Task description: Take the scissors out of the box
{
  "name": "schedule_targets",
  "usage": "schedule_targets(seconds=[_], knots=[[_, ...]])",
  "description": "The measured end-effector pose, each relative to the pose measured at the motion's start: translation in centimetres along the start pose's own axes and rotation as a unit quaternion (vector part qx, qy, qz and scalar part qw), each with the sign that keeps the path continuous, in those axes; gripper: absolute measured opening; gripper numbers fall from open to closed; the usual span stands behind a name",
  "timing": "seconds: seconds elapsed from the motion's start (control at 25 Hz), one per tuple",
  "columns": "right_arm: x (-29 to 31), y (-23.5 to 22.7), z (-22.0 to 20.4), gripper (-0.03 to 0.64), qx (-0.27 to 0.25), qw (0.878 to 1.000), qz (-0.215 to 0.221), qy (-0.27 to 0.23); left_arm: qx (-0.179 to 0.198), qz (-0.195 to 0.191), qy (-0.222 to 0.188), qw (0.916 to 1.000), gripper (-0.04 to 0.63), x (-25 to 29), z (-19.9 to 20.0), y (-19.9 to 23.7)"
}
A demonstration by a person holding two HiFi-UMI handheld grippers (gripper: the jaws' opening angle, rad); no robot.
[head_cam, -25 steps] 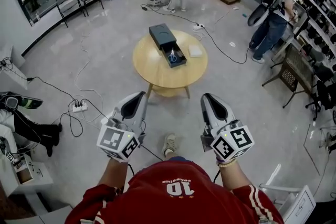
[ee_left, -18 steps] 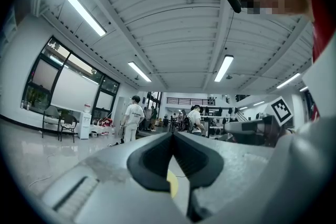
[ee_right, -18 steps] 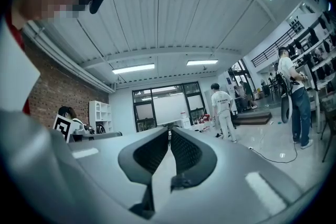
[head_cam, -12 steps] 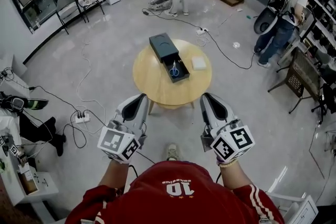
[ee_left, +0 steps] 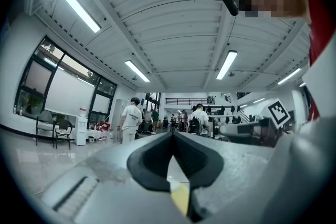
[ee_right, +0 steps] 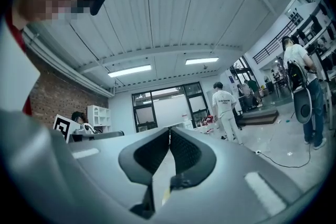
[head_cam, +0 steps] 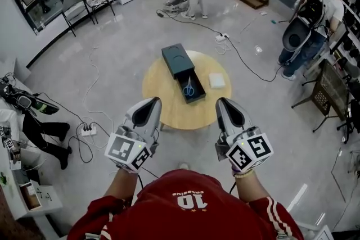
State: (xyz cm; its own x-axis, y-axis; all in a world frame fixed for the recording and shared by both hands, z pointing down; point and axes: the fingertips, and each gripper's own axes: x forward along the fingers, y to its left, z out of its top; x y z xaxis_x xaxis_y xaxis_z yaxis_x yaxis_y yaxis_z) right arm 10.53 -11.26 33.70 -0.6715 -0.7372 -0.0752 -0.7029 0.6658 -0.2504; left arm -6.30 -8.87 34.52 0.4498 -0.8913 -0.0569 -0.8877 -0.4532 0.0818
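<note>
Closed and empty, the left gripper [head_cam: 151,104] and right gripper [head_cam: 224,103] are well short of the table [head_cam: 163,107]. The scissors [head_cam: 189,87] lie in the box [head_cam: 176,59], in its open drawer [head_cam: 198,97], at twelve o'clock. Advised: close in, open one gripper, descend squarely.

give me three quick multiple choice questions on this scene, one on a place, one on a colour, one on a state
1. Where do the scissors lie?
A) on the floor
B) in the open tray of the dark box
C) under a chair

2. What colour are the scissors' handles?
A) red
B) yellow
C) blue

3. How do the right gripper's jaws stand?
A) together, nothing between them
B) wide apart
C) closed on the scissors

Answers:
1 B, the head view shows them in the pulled-out tray on the round table.
2 C, they show blue against the dark tray.
3 A, the right gripper view shows the pads meeting with nothing between them.
</note>
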Motion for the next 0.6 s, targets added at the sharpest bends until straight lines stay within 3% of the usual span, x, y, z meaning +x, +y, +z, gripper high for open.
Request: schedule_targets(seconds=[0.6], knots=[[3.7,-3.8,-0.1,-0.005,0.021,1.000,0.013,0.004,0.021,0.012,0.008,0.9997,0.002,4.3,0.6,1.5]])
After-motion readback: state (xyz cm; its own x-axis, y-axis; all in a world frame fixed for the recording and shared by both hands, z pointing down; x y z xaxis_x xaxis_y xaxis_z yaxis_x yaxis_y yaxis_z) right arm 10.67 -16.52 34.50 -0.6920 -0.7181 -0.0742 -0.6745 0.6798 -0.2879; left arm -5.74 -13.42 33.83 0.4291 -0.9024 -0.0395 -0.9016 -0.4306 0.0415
